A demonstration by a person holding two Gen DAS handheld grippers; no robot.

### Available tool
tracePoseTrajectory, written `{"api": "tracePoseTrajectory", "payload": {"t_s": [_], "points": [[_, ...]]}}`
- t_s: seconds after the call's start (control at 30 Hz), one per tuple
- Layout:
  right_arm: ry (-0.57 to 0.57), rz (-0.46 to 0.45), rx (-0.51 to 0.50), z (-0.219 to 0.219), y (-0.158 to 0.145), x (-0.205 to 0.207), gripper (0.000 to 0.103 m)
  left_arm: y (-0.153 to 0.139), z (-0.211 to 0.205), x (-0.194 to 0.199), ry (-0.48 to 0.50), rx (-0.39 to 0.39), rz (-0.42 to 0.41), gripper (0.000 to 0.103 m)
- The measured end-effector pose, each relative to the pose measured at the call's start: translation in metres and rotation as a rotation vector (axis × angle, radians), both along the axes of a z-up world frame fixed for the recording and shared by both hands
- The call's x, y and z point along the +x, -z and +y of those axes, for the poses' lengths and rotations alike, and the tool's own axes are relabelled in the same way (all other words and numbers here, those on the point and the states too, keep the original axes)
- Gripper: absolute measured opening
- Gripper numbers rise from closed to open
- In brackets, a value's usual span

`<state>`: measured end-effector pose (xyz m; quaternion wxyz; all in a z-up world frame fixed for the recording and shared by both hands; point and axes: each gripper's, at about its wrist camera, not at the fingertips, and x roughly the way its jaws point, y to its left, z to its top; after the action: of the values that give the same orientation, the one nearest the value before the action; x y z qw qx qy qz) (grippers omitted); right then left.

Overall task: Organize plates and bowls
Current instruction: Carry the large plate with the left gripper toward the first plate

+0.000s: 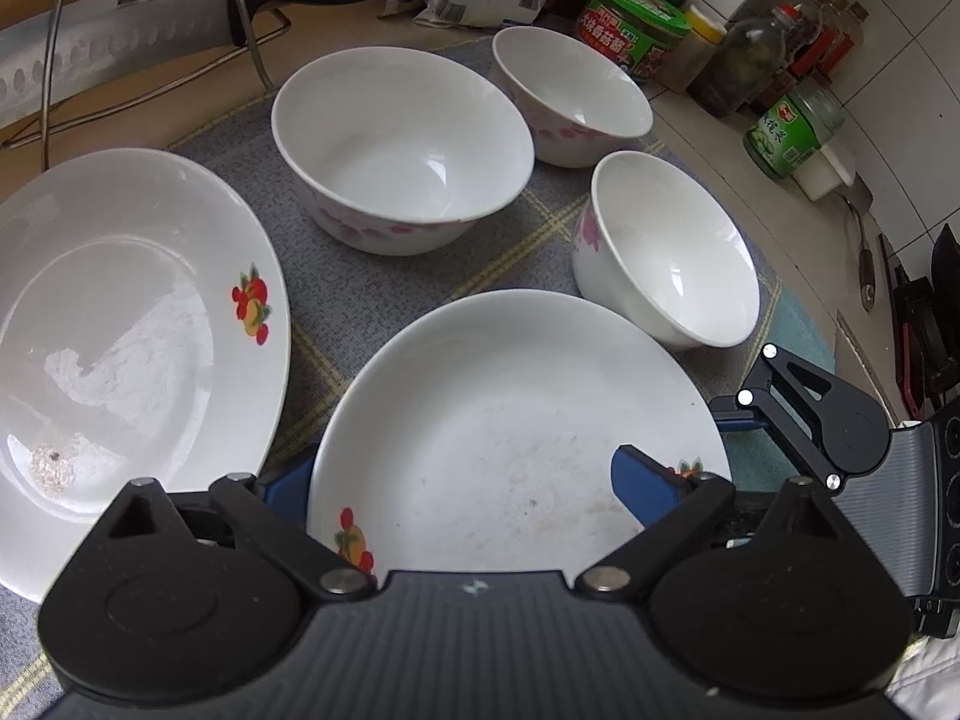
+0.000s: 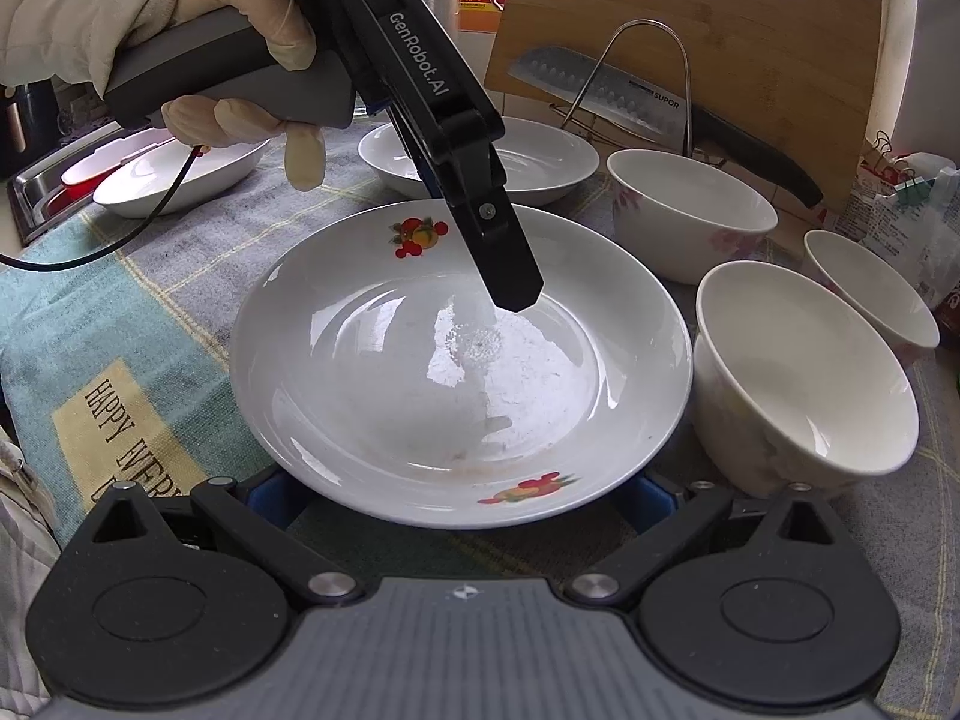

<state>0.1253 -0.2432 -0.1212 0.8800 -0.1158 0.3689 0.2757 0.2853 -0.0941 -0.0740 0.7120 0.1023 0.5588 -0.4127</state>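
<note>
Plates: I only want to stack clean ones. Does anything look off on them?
Yes. The middle plate has brownish smudges and a whitish film in its well. The plate by the knife has a similar whitish patch with a dark speck; the knife lies behind it. Neither looks fully clean.

We logged a cream-gloved hand (image 2: 240,54), beige sleeve, grey handle, black "GenRobot.AI" left gripper (image 2: 510,276), blue finger pads (image 1: 645,489), silver screws.
</note>
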Motion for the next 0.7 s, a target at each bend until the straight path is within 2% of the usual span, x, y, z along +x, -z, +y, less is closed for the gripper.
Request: {"api": "tracePoseTrajectory", "payload": {"t_s": [0.7], "points": [[-0.027, 0.007, 0.015, -0.0015, 0.0012, 0.0012, 0.103, 0.0023, -0.0026, 0.0028, 0.037, 0.023, -0.005, 0.096]]}}
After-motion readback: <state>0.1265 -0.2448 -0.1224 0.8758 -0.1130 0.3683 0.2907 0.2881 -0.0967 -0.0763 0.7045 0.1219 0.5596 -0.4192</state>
